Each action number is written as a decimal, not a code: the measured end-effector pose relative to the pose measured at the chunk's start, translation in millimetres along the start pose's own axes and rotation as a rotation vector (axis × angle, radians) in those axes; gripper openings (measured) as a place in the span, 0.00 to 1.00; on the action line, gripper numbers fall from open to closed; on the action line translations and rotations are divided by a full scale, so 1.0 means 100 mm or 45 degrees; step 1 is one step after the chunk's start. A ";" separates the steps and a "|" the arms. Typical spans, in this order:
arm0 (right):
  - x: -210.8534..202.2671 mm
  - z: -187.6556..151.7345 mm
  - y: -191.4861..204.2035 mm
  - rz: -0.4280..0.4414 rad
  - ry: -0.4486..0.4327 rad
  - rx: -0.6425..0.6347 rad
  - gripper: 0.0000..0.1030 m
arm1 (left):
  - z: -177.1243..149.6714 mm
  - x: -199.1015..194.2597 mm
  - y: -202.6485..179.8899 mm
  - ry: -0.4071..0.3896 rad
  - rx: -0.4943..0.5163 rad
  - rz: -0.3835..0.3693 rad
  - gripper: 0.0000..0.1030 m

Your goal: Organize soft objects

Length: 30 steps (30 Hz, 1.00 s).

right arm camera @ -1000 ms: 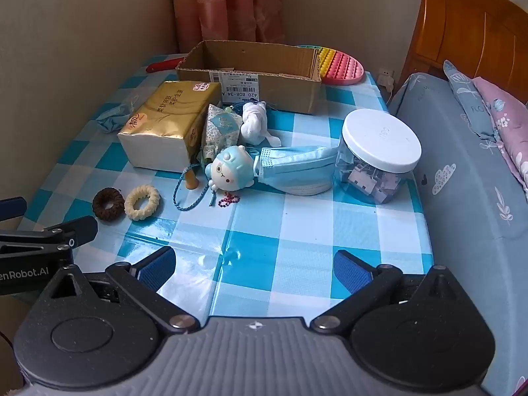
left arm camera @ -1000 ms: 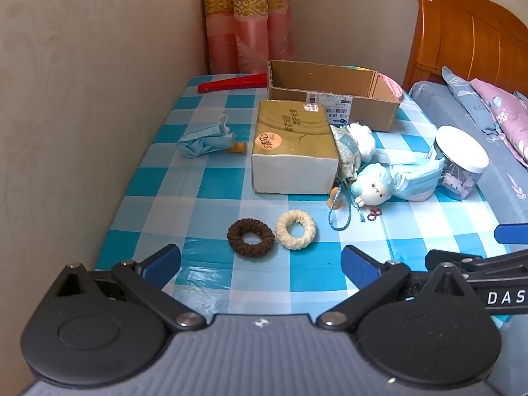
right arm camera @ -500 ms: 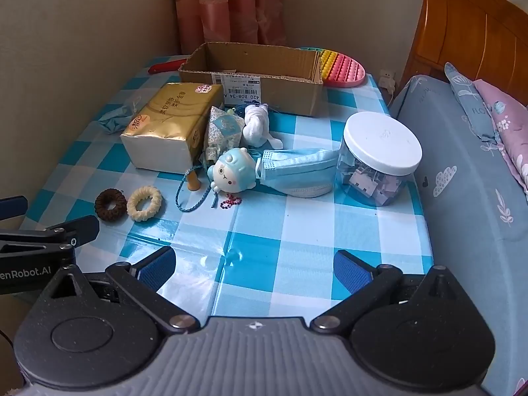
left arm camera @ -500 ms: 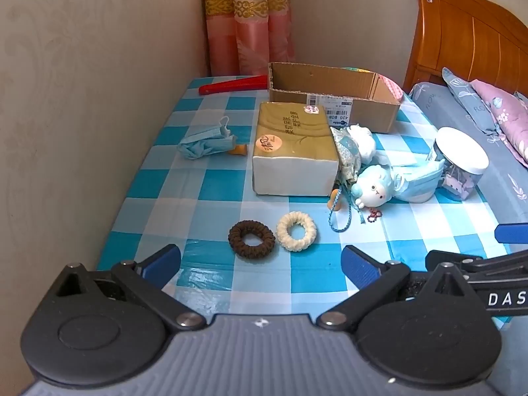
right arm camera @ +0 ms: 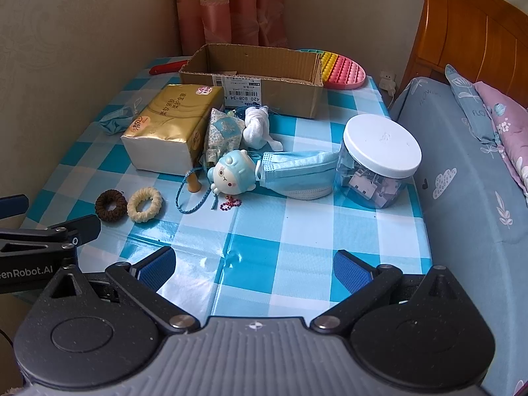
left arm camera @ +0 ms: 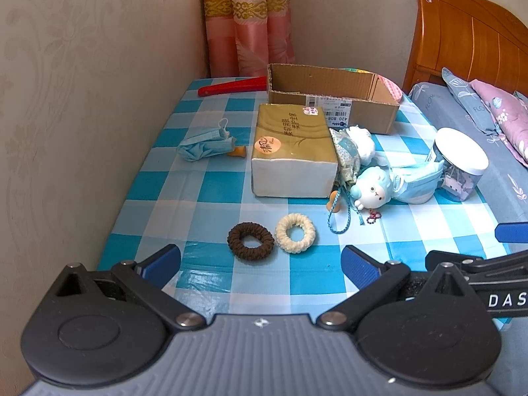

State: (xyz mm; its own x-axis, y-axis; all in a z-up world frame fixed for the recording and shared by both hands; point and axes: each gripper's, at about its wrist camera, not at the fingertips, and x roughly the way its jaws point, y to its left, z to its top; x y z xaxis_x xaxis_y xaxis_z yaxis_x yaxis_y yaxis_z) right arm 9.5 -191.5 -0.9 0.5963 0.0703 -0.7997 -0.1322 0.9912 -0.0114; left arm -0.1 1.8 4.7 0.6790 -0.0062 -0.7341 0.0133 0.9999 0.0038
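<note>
The left gripper (left arm camera: 260, 264) had its blue fingers (left arm camera: 358, 265) spread wide w/ nothing between them, low in the frame above the checkered tabletop (left arm camera: 211, 184). Just beyond, near frame centre, a brown scrunchie (left arm camera: 250, 246) and a cream scrunchie (left arm camera: 295, 232) lay side by side, touching or nearly so. Behind them stood a gold tissue pack (left arm camera: 293, 151); at its left lay a crumpled blue mask (left arm camera: 204, 143).

The right gripper (right arm camera: 254, 269) was also spread wide and empty, at the bottom of its frame. Further up, approx. centre, a blue plush toy (right arm camera: 232, 175) lay against a second face mask (right arm camera: 297, 173), w/ a white-lidded jar (right arm camera: 379, 161) beside the mask at the right. A patterned pouch (right arm camera: 222, 133) and a white plush (right arm camera: 257, 127) rested between the tissue pack and the open cardboard box (right arm camera: 260, 76) in the upper part.
</note>
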 end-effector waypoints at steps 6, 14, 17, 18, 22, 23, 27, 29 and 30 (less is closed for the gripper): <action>0.00 0.00 0.01 0.002 -0.004 -0.001 1.00 | 0.01 -0.01 0.00 -0.004 0.002 0.001 0.99; -0.01 0.01 0.01 0.000 -0.008 -0.004 1.00 | 0.04 -0.01 0.00 -0.014 -0.001 -0.004 0.99; -0.02 0.01 0.01 0.002 -0.011 -0.006 1.00 | 0.04 -0.01 -0.01 -0.017 0.001 -0.002 0.99; -0.02 0.01 0.01 0.002 -0.011 -0.007 1.00 | 0.04 -0.01 -0.01 -0.016 0.000 -0.003 0.99; -0.02 0.01 0.02 0.001 -0.013 -0.009 1.00 | 0.03 -0.02 -0.02 -0.018 0.001 -0.002 0.99; -0.02 0.01 0.02 0.002 -0.013 -0.008 1.00 | 0.04 -0.02 -0.02 -0.018 0.000 -0.002 0.99; -0.02 0.01 0.02 0.004 -0.017 -0.008 1.00 | 0.04 -0.02 -0.02 -0.018 0.000 -0.002 0.99; -0.02 0.01 0.02 0.007 -0.018 -0.010 1.00 | 0.04 -0.03 -0.03 -0.019 0.000 -0.004 0.99; -0.02 0.01 0.02 0.008 -0.017 -0.009 1.00 | 0.04 -0.02 -0.03 -0.019 0.001 -0.004 0.99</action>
State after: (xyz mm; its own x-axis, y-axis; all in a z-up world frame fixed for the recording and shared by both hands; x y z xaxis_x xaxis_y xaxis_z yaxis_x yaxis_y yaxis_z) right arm 8.8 -189.9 1.5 0.6061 0.0779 -0.7916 -0.1416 0.9899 -0.0111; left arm 1.0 -0.8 9.0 0.6899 -0.0096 -0.7238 0.0161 0.9999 0.0021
